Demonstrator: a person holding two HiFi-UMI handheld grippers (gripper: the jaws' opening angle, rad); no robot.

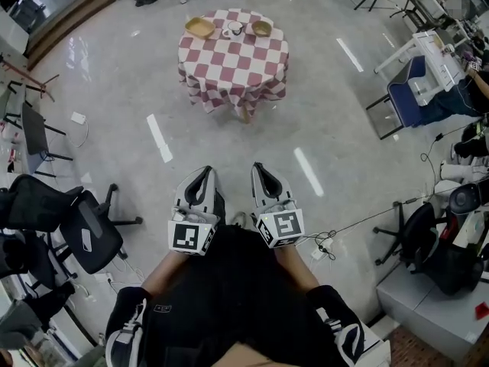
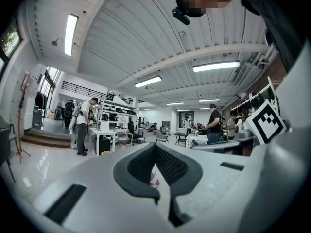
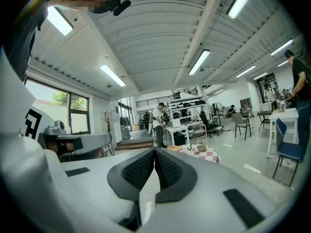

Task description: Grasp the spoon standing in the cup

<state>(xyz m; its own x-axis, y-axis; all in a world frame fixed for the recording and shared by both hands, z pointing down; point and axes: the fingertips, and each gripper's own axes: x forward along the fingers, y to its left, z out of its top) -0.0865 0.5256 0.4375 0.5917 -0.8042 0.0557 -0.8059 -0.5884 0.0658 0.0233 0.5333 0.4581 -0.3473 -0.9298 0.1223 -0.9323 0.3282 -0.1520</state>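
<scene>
Spoon: too small to tell apart from the cup at this distance.
Cup (image 1: 233, 30): white, upright, at the far middle of the table top, well apart from both grippers.
Tan dish (image 1: 200, 27): shallow, just left of the cup on the same top.
Bowl (image 1: 261, 28): small, brownish, just right of the cup.
Round table (image 1: 233, 71): draped in a red-and-white checked cloth, standing alone on the glossy grey floor (image 1: 137, 75), straight ahead in the head view.
Left gripper (image 1: 205, 171): clenched, tips meeting with nothing between them; held level and low near the body, aimed towards the table.
Right gripper (image 1: 258, 167): clenched and empty, pads pressed together; beside the left one, pointing the same way.
Black office chair (image 1: 90, 237): left of the grippers.
Blue chair (image 1: 409, 98): off to the right, by a white desk.
</scene>
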